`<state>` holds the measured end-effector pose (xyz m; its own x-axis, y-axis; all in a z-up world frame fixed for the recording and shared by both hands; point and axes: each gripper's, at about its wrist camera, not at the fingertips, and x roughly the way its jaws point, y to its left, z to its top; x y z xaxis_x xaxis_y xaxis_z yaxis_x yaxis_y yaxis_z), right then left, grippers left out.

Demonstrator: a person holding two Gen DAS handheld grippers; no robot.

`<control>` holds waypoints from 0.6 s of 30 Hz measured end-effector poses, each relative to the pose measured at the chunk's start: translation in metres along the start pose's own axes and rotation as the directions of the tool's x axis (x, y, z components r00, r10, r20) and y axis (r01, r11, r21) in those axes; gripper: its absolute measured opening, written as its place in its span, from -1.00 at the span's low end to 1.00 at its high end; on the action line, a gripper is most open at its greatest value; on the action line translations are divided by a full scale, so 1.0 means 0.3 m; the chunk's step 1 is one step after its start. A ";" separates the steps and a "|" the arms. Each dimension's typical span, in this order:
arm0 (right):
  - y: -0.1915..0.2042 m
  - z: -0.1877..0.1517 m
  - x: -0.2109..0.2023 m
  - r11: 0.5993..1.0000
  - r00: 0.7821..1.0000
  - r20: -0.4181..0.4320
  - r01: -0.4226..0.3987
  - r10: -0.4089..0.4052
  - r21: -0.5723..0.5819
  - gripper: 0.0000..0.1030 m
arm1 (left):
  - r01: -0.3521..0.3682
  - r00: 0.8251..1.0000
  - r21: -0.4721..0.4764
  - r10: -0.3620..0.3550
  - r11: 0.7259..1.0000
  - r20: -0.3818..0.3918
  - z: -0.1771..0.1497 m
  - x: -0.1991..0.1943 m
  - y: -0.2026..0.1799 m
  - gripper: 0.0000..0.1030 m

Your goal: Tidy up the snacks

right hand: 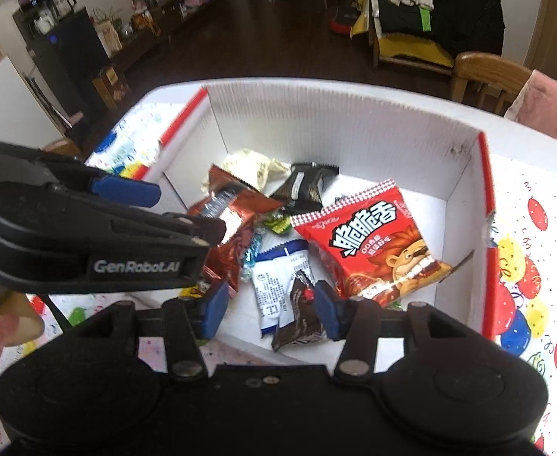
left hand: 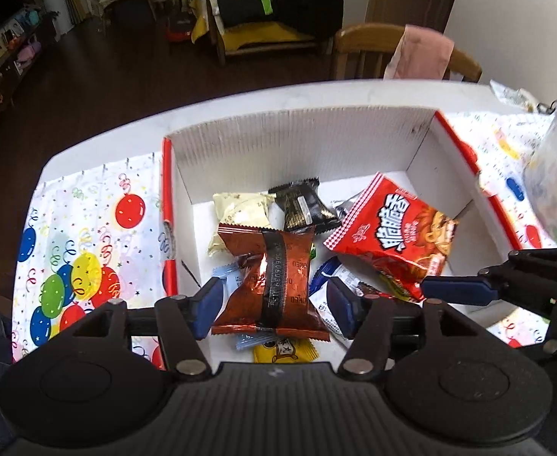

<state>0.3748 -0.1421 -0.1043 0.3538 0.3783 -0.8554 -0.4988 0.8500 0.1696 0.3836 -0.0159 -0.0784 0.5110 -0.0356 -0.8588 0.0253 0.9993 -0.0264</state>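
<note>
Copper-brown snack packet (left hand: 270, 285) with a black strip; red lion-print packet (right hand: 369, 243); white box (left hand: 297, 140) edged red; white tablecloth (left hand: 80, 235) with multicoloured balloons.

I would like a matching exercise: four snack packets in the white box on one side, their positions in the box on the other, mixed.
1. large red crinkly noodle-snack bag
2. copper-brown foil packet with black stripe
3. small black foil packet
4. yellow packet

a. near edge
b. far wall, middle
c. right side
d. between the left claw's pads

Pairs: 1-c, 2-d, 3-b, 4-a
</note>
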 end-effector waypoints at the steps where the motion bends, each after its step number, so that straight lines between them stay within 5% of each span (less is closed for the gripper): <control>1: -0.001 -0.004 -0.019 1.000 1.000 0.012 -0.006 0.006 0.006 0.04 | 0.002 1.000 -0.001 -0.002 1.000 0.010 -0.006 -0.018 0.001 0.18; 9: -0.007 -0.054 -0.159 0.997 0.993 0.118 -0.036 0.028 0.068 0.28 | 0.011 0.992 0.000 -0.010 1.000 0.123 -0.060 -0.183 0.001 0.29; 18: 0.008 -0.116 -0.317 0.994 0.965 0.260 -0.055 0.030 0.092 0.87 | 0.050 0.969 -0.029 -0.041 0.998 0.242 -0.131 -0.361 0.022 0.49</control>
<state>0.3124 -0.1888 -0.0396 0.5325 0.4857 -0.6932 -0.4429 0.8578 0.2608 0.2946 -0.0052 -0.0057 0.7026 -0.0775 -0.7074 0.0256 0.9962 -0.0837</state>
